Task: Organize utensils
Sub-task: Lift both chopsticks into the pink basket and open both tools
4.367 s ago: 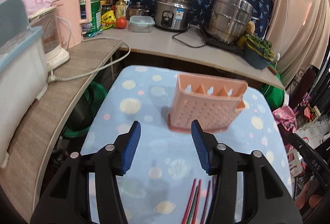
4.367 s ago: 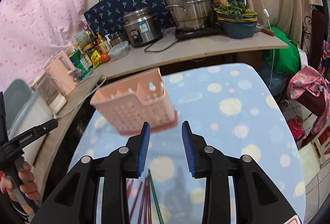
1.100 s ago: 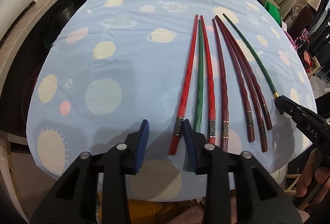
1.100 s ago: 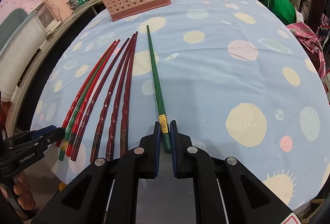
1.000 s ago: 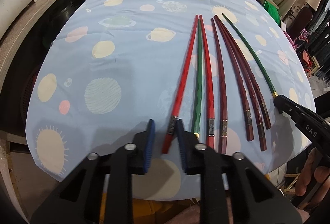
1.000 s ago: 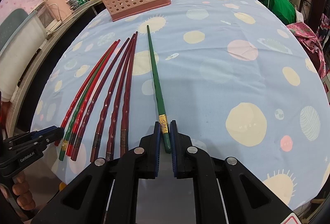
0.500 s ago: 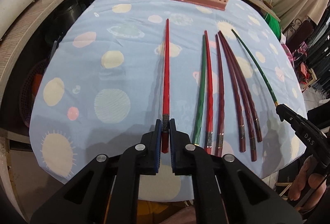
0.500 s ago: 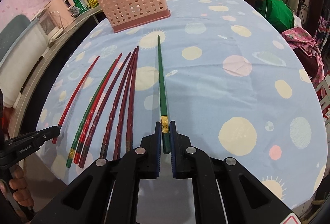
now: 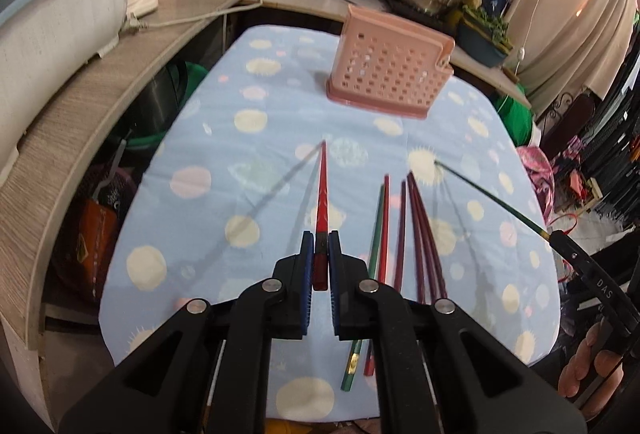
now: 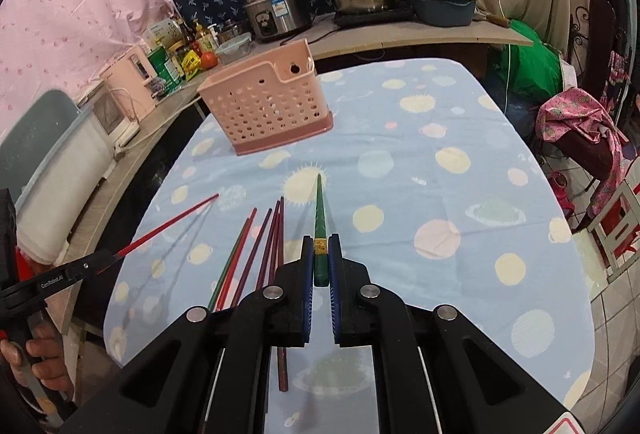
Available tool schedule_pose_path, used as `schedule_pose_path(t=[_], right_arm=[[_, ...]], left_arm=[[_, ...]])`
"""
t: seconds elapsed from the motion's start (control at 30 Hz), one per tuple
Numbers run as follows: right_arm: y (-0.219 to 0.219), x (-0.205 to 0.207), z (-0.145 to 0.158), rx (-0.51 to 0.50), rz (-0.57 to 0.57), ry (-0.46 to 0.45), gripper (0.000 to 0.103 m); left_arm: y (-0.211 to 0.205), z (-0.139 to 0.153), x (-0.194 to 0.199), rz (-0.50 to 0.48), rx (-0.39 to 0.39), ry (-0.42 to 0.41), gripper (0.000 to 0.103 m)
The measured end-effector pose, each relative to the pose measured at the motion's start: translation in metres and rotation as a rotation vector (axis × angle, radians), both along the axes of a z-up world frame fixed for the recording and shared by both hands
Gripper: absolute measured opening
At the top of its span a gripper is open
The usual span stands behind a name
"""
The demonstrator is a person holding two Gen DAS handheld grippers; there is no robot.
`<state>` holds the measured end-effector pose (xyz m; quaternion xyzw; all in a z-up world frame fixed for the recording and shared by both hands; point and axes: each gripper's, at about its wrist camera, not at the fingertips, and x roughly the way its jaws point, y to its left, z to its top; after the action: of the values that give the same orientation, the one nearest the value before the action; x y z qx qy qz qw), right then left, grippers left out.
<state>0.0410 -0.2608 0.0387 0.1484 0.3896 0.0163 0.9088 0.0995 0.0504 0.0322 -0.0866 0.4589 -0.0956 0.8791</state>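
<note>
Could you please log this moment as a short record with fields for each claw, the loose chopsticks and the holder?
left claw: shut on a red chopstick, lifted off the cloth
right claw: shut on a green chopstick, also lifted
loose chopsticks: a red, green and dark red bundle lying on the tablecloth
pink holder: upright at the table's far end, no utensils seen in it

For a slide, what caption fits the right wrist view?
Right hand-held gripper holds a green chopstick above the spotted tablecloth, pointed toward the pink basket.
</note>
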Motion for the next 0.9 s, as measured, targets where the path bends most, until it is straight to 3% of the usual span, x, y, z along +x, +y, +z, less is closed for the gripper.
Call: schedule_pose_path(t=[0.4,0.9], right_arm=[[-0.022,0.036,0.060,-0.001,-0.044,-0.145,0.007],[-0.037,0.086,0.118,0.062,-0.063,-0.303,0.007]], left_arm=[[0.009,0.048,0.040,0.035,-0.038,-0.083,0.007],[-0.003,0.147,0.102,0.028,-0.081,-0.272,0.007]])
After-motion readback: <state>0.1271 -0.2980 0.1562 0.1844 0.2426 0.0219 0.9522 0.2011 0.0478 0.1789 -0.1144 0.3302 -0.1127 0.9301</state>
